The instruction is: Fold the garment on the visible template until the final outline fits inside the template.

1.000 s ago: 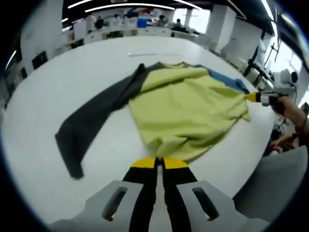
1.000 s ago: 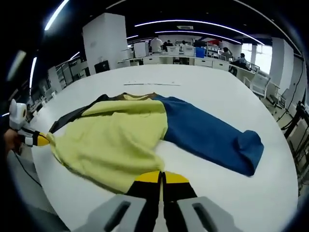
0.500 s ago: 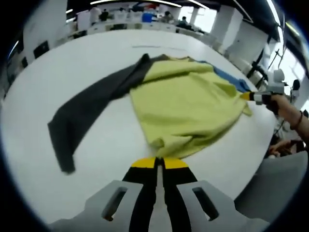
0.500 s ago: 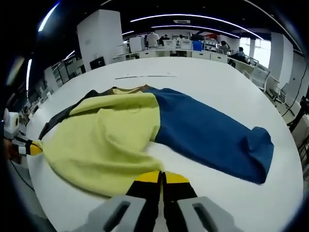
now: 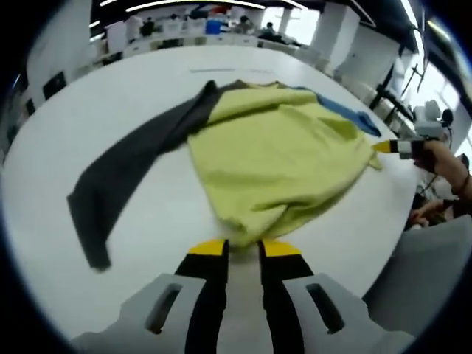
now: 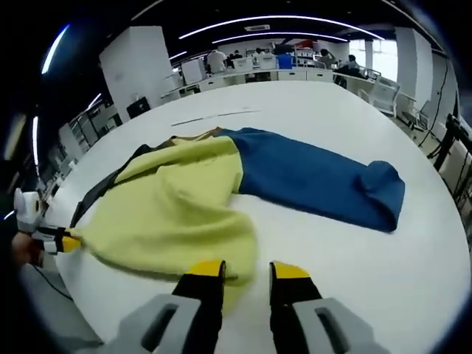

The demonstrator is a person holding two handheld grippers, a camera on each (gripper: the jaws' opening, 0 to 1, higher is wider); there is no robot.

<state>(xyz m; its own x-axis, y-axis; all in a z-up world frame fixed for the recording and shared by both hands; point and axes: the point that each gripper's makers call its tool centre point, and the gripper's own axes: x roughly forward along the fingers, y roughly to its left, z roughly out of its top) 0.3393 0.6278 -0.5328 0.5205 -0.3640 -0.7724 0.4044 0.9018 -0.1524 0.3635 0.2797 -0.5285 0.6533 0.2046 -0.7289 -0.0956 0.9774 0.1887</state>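
Both pairs of jaws have parted since before. Left gripper [image 5: 243,248] and right gripper [image 6: 247,270] stand open, empty, at the garment [image 5: 273,158] hem; bare table [image 5: 147,228] lies beside both.

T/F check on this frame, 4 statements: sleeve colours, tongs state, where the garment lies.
1. The garment's body is yellow-green. True.
2. Both sleeves are blue. False: one sleeve is blue, the other dark grey.
3. The left tongs and right tongs both have their jaws apart. True.
4. The garment hangs in the air above the white table. False: it lies spread on the table, with its hem bunched at both tongs.
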